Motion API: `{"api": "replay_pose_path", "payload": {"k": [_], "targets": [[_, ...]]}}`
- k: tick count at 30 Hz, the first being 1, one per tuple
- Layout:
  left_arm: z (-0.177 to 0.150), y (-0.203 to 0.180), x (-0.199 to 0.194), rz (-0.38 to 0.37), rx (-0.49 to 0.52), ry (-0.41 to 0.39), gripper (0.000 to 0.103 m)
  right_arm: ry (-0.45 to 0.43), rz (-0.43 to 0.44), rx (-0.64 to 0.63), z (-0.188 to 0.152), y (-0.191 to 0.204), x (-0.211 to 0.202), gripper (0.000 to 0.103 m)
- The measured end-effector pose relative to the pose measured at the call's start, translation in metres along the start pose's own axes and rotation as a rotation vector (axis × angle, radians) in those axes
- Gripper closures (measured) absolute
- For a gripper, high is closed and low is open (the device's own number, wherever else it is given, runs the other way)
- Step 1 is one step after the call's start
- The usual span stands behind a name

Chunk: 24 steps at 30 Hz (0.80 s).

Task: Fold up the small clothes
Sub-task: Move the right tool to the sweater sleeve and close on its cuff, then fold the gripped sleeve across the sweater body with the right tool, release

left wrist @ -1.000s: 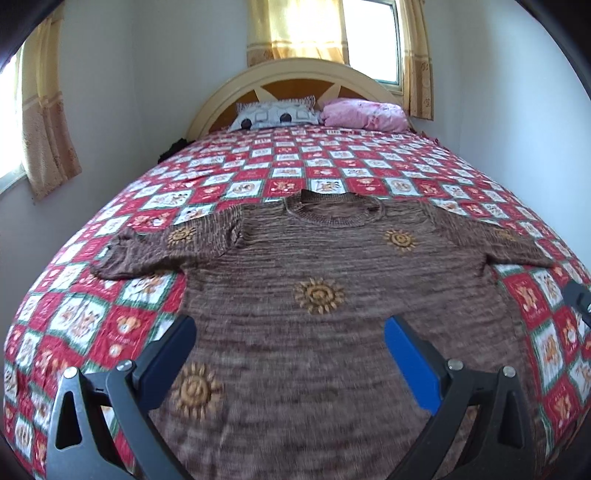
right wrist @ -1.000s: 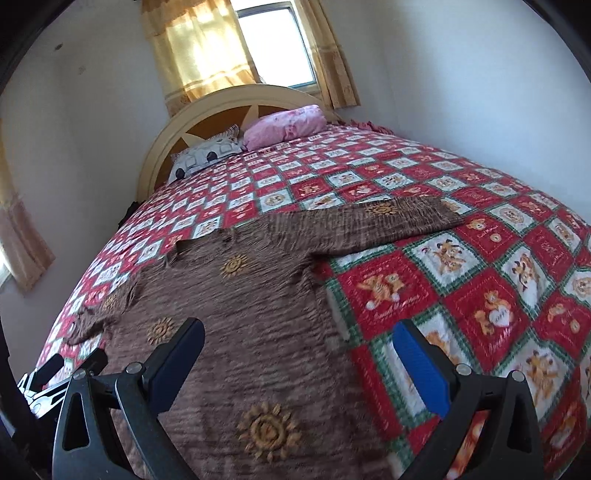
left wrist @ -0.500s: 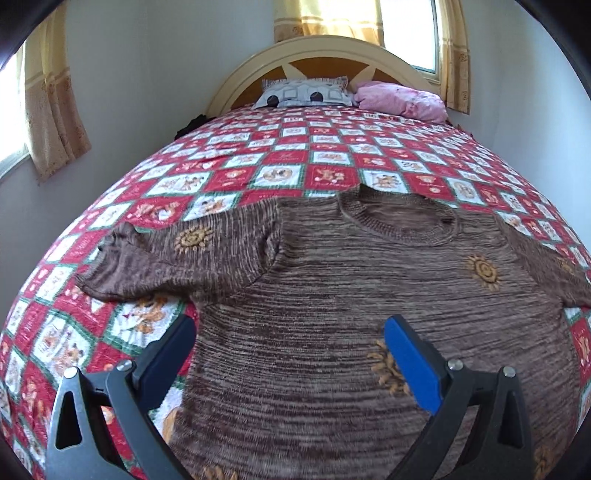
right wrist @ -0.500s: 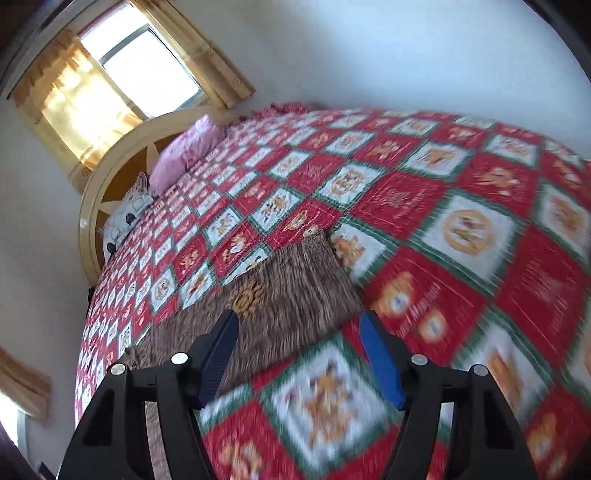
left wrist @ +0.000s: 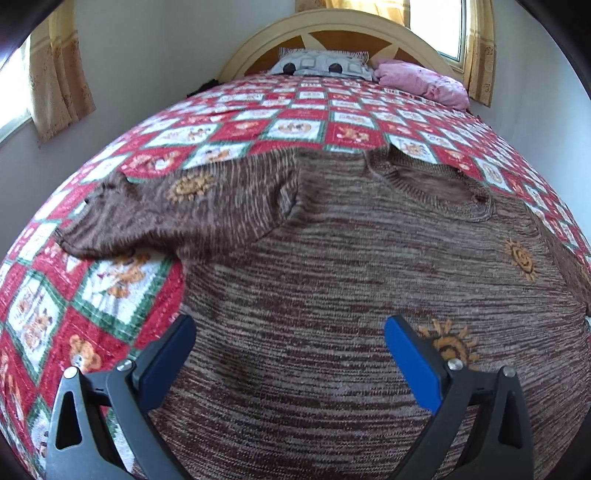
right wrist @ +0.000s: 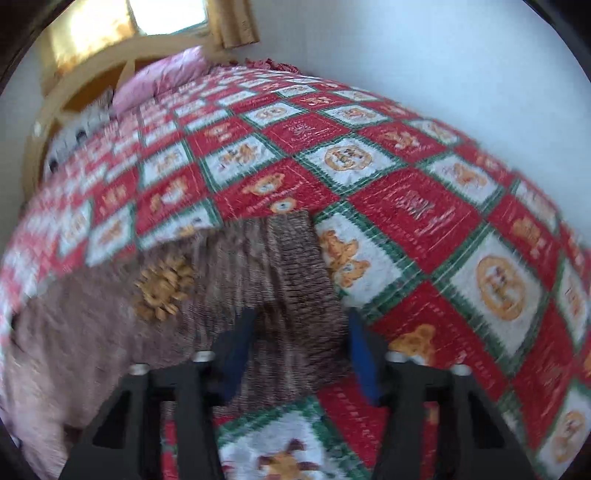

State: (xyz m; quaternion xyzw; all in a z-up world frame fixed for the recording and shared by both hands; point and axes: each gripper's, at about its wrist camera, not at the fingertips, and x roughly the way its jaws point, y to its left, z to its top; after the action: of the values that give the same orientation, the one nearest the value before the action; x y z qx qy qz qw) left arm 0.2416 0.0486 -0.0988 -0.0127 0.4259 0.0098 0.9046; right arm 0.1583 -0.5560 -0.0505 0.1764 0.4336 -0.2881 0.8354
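While both wrist views face the headboard, here is the layout, big to small:

Room: pale walls; window with yellow-tan curtains [left wrist: 61,70] behind and left of the bed; light blown out at the glass.
Bed [left wrist: 295,122]: fills both views, covered by a red/white/green checked quilt with bear motifs; curved cream headboard [left wrist: 332,33] at the far end.
Pillows: grey patterned pillow [left wrist: 321,66] and pink pillow [left wrist: 421,83] side by side against the headboard.
Sweater [left wrist: 332,266]: brown knit with orange sun motifs, lying flat on the quilt, collar toward the headboard, one sleeve [left wrist: 177,214] stretched out to the left. Its other sleeve end [right wrist: 295,280] shows in the right wrist view, ribbed cuff pointing at the quilt's far side.
Left gripper [left wrist: 290,354]: low over the sweater's body, blue-padded fingers [left wrist: 410,362] spread wide, nothing between them.
Right gripper [right wrist: 299,350]: at the sleeve cuff, fingers [right wrist: 236,350] part-closed on either side of the cuff fabric; cannot tell whether they actually pinch it.
Hard to read: right wrist view is motion-blurred, so pad contact and motif detail are smeared; sweater hem is cut off by the bottom of the left view; its right edge runs out of frame.
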Motion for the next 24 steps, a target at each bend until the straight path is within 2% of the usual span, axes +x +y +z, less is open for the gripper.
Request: {"api": "replay_pose_path", "payload": {"k": [4,6,13,18,24], "targets": [[-0.001,0.008,0.007,-0.018,-0.041,0.041,0.0,0.004,0.016,0.002,0.004,-0.008,-0.001,0.091],[-0.002,0.011,0.005,-0.036,-0.056,0.028,0.0,0.008,0.038,0.002,0.007,-0.008,-0.005,0.095],[-0.002,0.012,0.003,-0.06,-0.076,0.016,0.0,-0.041,0.115,0.023,0.017,0.013,-0.041,0.096],[-0.003,0.016,0.002,-0.082,-0.095,0.008,0.0,-0.095,0.233,-0.067,0.019,0.075,-0.088,0.096],[-0.004,0.023,-0.001,-0.112,-0.134,-0.012,0.0,-0.139,0.435,-0.238,0.002,0.192,-0.138,0.096]]}}
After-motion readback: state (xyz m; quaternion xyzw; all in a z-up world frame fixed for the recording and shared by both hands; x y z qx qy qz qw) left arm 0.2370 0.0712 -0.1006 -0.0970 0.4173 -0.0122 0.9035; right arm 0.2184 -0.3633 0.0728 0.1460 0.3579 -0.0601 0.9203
